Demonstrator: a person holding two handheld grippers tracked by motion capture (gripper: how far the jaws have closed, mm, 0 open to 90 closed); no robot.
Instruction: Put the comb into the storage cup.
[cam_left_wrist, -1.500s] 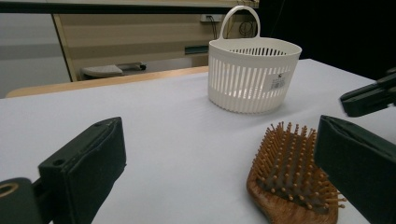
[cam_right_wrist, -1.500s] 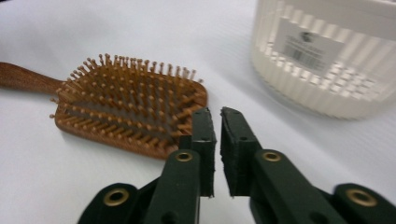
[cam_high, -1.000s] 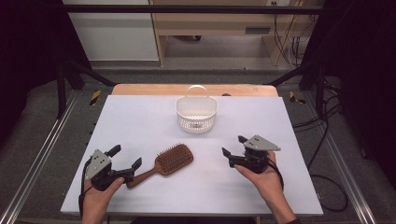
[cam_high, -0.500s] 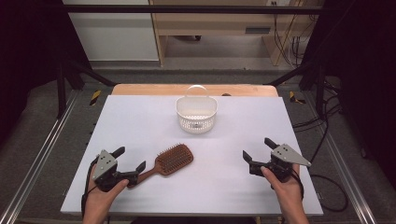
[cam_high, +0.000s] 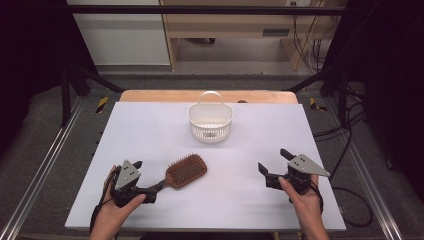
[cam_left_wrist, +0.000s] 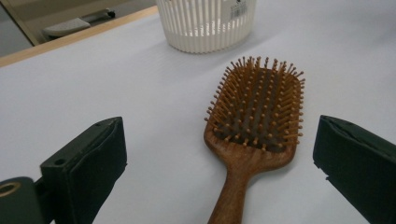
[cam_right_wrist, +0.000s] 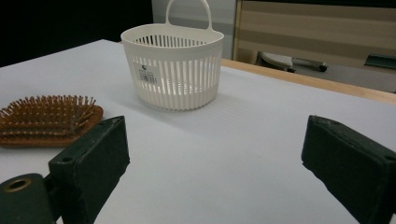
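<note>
Left gripper (cam_high: 149, 176) is sitting at about 7 o'clock on the white table (cam_high: 150, 125), jaws spread wide and just now opening further, pads pressing on nothing. The wooden paddle hairbrush (cam_high: 184, 171) is lying bristles-up just off the left gripper's 2 o'clock, handle pointing back toward it; in the left gripper view the handle (cam_left_wrist: 233, 196) is running up between the two jaws without touching either.

Step in hand, as I read it: closing on the brush handle. To do it well, keep the handle centred between the pads, slide forward so the pads land on the narrow neck below the head, not on the bristles, stay low and level to the table, then close squarely so the brush is not twisting out.

White slotted basket (cam_high: 210, 121) with a loop handle is standing upright at 12 o'clock, well apart from the brush, looking empty from the right gripper view.

Right gripper (cam_high: 274, 166) is resting at about 4 o'clock, jaws also wide apart and empty, aiming toward the basket.

Count: one hairbrush, one basket, two grippers, two hands.
</note>
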